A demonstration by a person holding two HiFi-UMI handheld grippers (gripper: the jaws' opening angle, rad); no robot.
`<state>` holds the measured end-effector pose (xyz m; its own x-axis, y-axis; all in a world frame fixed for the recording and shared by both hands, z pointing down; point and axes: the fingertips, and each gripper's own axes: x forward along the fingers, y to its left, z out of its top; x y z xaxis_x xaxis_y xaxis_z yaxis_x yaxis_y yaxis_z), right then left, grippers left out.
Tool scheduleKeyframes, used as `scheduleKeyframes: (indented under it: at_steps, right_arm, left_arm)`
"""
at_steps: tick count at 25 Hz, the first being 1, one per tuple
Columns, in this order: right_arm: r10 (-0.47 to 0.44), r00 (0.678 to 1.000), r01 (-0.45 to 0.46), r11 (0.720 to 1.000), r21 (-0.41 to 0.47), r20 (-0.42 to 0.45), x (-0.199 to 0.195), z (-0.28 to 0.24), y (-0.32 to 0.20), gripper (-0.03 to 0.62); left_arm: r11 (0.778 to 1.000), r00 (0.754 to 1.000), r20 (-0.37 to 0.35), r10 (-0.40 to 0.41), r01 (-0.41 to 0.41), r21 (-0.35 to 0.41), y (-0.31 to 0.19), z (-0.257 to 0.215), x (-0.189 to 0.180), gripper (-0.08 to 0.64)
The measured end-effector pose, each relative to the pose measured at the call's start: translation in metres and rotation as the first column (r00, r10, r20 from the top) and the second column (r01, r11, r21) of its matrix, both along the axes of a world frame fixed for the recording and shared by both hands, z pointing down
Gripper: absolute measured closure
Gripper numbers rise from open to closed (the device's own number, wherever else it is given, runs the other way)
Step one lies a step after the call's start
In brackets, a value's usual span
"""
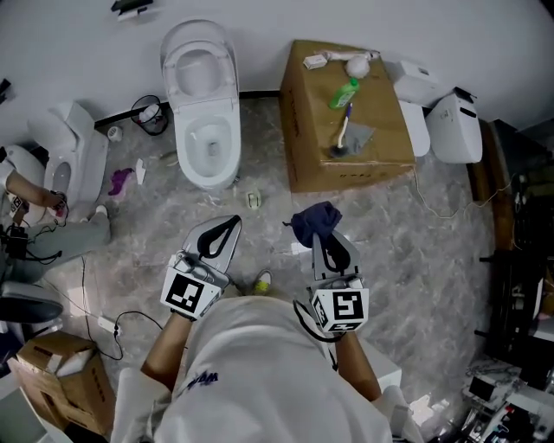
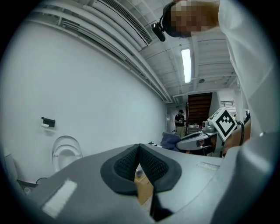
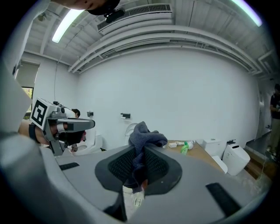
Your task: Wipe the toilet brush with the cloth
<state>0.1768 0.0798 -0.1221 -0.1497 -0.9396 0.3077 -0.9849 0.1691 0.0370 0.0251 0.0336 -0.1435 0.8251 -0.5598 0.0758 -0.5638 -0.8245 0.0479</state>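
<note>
I see a grey marbled stone floor [image 1: 433, 260] running up to a plain white wall [image 1: 260, 17]. At far left a white ceramic toilet [image 1: 74, 156] stands by the wall, with black cables [image 1: 95, 303] trailing over the floor below it. In the bottom left corner an open brown cardboard carton [image 1: 61, 376] holds pale packing I cannot identify.

A second glossy white toilet [image 1: 203, 112] stands further along the wall, its lid raised and its oval bowl open.

My left tongs [image 1: 232, 223] hang over the floor, clenched: in the left gripper view their ribbed black pads [image 2: 127, 164] meet at the tip [image 2: 139, 147] with nothing between them. My right tongs [image 1: 329, 239] are clamped on a crumpled dark blue cloth [image 1: 313, 221], whose soft folds bunch up above the pads in the right gripper view [image 3: 146, 136].

Beyond them a large brown cardboard box [image 1: 346, 164] serves as the surface. On its top the slim toilet brush [image 1: 343, 131] stands with its dark lower end on the cardboard, well apart from the cloth. Just behind it lies a green plastic bottle [image 1: 344, 93], with small white items [image 1: 346, 62] near the back edge. At the right of the box smooth white toilet parts [image 1: 441, 121] rest against the wall.
</note>
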Motion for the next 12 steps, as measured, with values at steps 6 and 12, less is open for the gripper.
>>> scheduleKeyframes:
  at_steps: [6, 12]
  right_arm:
    - [0.046, 0.999, -0.046, 0.997, -0.066, -0.005, 0.013, 0.007, 0.018, 0.537]
    - [0.058, 0.998, -0.057, 0.998, -0.024, 0.015, 0.038, 0.016, 0.016, 0.537]
  left_arm:
    - [1.0, 1.0, -0.026, 0.016, -0.016, 0.027, 0.008, -0.022, -0.001, 0.565]
    - [1.0, 1.0, -0.011, -0.021, 0.021, 0.005, 0.005, -0.019, -0.011, 0.565]
